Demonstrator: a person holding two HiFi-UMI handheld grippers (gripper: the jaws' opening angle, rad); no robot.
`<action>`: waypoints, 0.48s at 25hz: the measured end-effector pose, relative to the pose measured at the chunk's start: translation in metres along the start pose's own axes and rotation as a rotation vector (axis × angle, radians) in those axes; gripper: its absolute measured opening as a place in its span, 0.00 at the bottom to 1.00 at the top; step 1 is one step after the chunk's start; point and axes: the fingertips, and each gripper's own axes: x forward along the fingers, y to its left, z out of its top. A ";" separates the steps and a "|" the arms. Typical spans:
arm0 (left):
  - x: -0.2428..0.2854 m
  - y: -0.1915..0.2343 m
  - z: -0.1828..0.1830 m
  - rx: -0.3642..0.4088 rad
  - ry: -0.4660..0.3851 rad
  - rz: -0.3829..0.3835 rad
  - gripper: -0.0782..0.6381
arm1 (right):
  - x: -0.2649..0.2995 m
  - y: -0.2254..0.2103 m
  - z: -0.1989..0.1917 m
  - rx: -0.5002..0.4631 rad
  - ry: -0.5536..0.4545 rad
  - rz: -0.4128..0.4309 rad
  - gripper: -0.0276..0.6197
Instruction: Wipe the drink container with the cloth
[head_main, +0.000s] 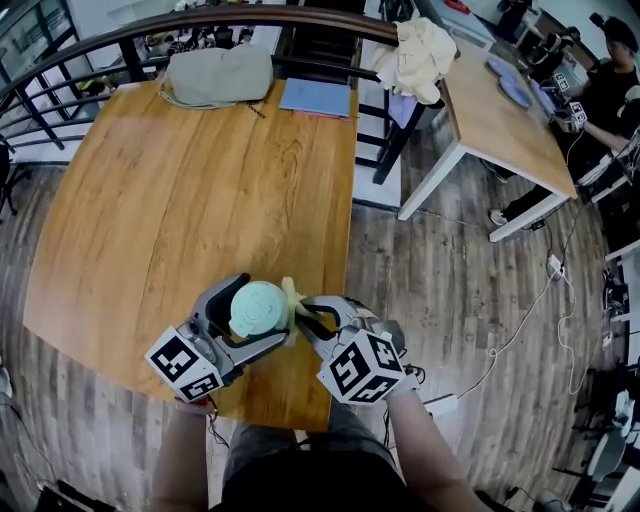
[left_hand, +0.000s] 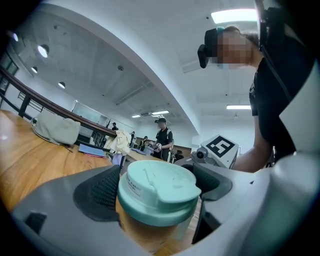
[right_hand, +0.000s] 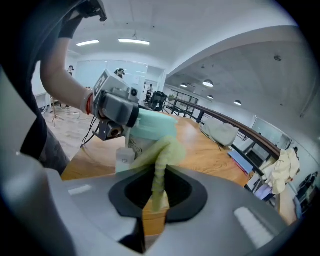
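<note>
left gripper (head_main: 262, 314) fingers wide, clamping drink container (left_hand: 159, 190) | right gripper (head_main: 309, 318) fingers pinching cloth (right_hand: 162, 165)

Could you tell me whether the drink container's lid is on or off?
On: the mint-green lid sits seated on top of the drink container.

The cloth (head_main: 291, 296) lies right of the drink container (head_main: 258, 308), over the table (head_main: 180, 200).
</note>
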 end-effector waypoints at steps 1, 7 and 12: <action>-0.003 0.003 0.000 -0.011 -0.006 -0.001 0.75 | 0.005 0.002 -0.002 -0.020 0.017 -0.001 0.11; -0.017 0.014 0.002 -0.071 -0.036 -0.006 0.75 | 0.026 0.009 -0.021 0.014 0.068 -0.005 0.11; -0.024 0.018 0.003 -0.094 -0.039 -0.022 0.75 | 0.039 0.018 -0.045 0.066 0.124 -0.003 0.11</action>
